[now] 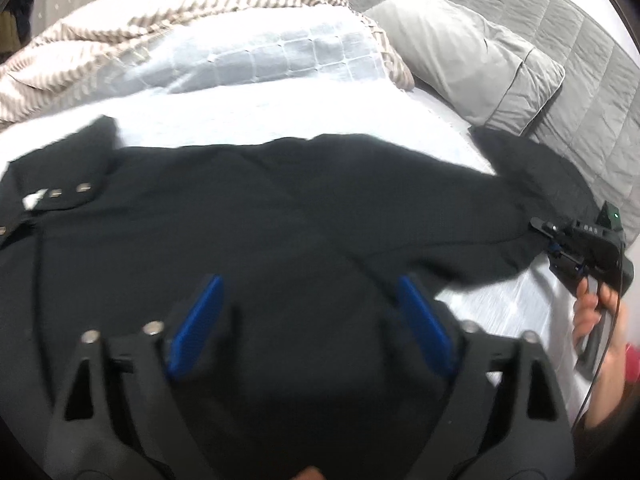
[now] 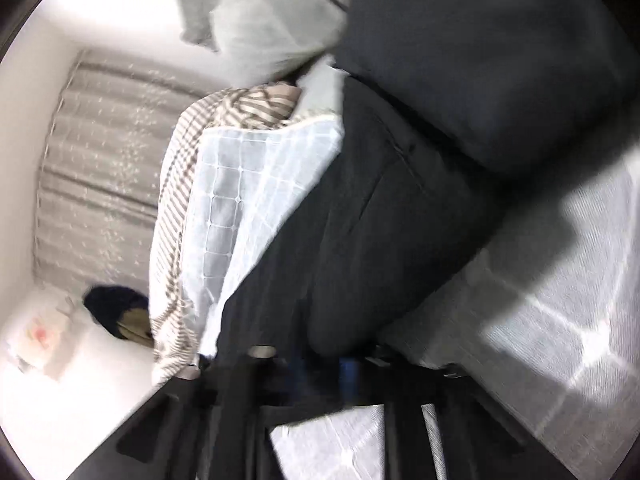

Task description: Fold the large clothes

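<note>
The black garment [image 1: 256,216] lay spread across the near part of the bed [image 1: 280,120], its long axis running side to side along the bed's near edge, from a snap-studded placket toward the left edge to a sleeve [image 1: 532,184] trailing toward the bed's right edge beside the grey pillow [image 1: 468,56]. The left gripper [image 1: 310,320] hung directly over the middle of the body panel, its blue pads [image 1: 196,324] standing well apart with dark cloth below them but nothing pinched between. The right gripper [image 1: 554,242], held by a hand [image 1: 596,312] at the right edge, was much nearer the sleeve: its jaws were clamped together at the sleeve's end, and the right wrist view showed dark fabric rising straight from its fingers, so it appeared to grip that cloth. The likely next move was to carry the sleeve inward across the body, toward the left gripper.

The garment looked matte, finely woven and limp, with small metal snaps. The bed cover was pale and quilted in squares; a striped blanket [image 1: 120,32] lay bunched at the far side.
</note>
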Demonstrator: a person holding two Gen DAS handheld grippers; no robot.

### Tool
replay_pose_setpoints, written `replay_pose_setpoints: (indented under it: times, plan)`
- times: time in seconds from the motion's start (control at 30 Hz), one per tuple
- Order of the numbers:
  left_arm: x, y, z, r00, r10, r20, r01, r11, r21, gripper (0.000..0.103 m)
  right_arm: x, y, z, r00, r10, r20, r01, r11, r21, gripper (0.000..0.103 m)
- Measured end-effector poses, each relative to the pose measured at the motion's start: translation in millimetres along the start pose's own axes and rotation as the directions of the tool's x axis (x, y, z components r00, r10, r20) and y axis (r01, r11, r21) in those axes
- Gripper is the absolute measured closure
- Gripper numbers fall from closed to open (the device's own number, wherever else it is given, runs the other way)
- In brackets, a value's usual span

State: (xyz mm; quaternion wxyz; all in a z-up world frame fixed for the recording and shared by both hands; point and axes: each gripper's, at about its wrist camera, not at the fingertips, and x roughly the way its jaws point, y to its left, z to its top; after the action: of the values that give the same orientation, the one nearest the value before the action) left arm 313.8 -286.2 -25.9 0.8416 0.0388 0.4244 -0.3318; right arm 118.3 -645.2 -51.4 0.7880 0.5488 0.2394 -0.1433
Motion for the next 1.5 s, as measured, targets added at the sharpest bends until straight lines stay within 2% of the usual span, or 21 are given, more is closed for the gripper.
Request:
replay_pose_setpoints:
  times: [0.1,0.2,0.3,0.4,0.47,0.53,0.6,0.7,0.8,0.9,0.93,1.0,1.13,1.33,1.43,1.5]
  plan:
    - [13.3,-8.5,10.1,0.998,-0.05,0.024,0.051,0.998,-0.024,0.035,-17.0,20.6,12.6,0.995,-0.029,0.091,0.036,0.996,-0.079,0.095]
    - [35.5,-24.6,13.6,0.996,-0.082,0.021,0.081,0.997,0.004,0.044,-27.3,31.7,21.5,0.992,-0.044,0.119,0.058,0.991,-0.119,0.095]
    - [74.5,-36.1,6.4,0.994,-0.084,-0.073,0.086,0.996,0.021,0.045,-26.4,45.0,21.2,0.989,-0.069,0.131,0.09,0.984,-0.157,0.095]
    - [81.0,-42.2,4.4,0.995,-0.065,-0.077,0.07,0.995,0.066,0.045,-29.1,53.1,14.7,0.987,-0.08,0.143,0.105,0.979,-0.177,0.095]
    - [75.1,-40.3,7.2,0.991,-0.084,-0.104,0.091,0.994,0.066,0.045,-22.0,66.3,14.0,0.983,-0.085,0.163,0.118,0.972,-0.202,0.095]
    - [63.0,-32.7,8.2,0.986,-0.12,-0.118,0.126,0.991,0.042,0.041,-24.8,82.3,11.3,0.98,-0.08,0.184,0.123,0.964,-0.238,0.095]
    - [45.5,-21.9,5.2,0.981,-0.161,-0.109,0.162,0.987,0.0,0.024,-31.3,101.0,6.5,0.979,-0.063,0.197,0.118,0.951,-0.284,0.095]
    - [15.4,-0.1,-2.5,0.98,-0.186,-0.069,0.183,0.982,-0.055,0.021,-34.1,135.8,-0.3,0.978,-0.042,0.203,0.113,0.928,-0.355,0.095]
    - [-10.1,23.0,-7.4,0.979,-0.185,-0.079,0.177,0.979,-0.103,0.019,-40.0,181.0,-16.0,0.978,-0.016,0.206,0.108,0.889,-0.446,0.095]
    - [-41.1,48.9,-11.8,0.983,-0.176,-0.05,0.169,0.978,-0.119,0.017,-43.0,222.9,-38.0,0.98,0.007,0.199,0.102,0.841,-0.531,0.095]
    - [-52.6,56.5,-13.8,0.986,-0.16,-0.036,0.155,0.981,-0.113,0.014,-42.2,238.6,-47.5,0.981,0.017,0.192,0.096,0.821,-0.562,0.094]
    - [-75.0,71.1,-17.1,0.994,-0.109,-0.005,0.108,0.989,-0.098,0.003,-36.0,266.5,-65.5,0.984,0.032,0.173,0.082,0.786,-0.612,0.093]
    - [-111.0,99.1,-26.3,0.999,-0.019,0.03,0.022,0.997,-0.076,0.001,-19.8,313.3,-110.4,0.991,0.04,0.128,0.062,0.713,-0.698,0.092]
    - [-150.2,136.5,-45.8,0.996,0.055,0.063,-0.051,0.996,-0.072,0.001,11.6,351.2,-185.0,1.0,0.016,0.024,0.009,0.6,-0.8,0.091]
    - [-168.5,163.5,-56.4,0.991,0.089,0.102,-0.075,0.988,-0.134,0.001,31.0,359.1,-226.1,0.997,-0.002,-0.078,-0.064,0.541,-0.839,0.089]
    - [-175.0,178.4,-63.9,0.99,0.087,0.107,-0.067,0.981,-0.182,0.001,46.1,356.9,-252.2,0.988,-0.032,-0.153,-0.115,0.513,-0.851,0.084]
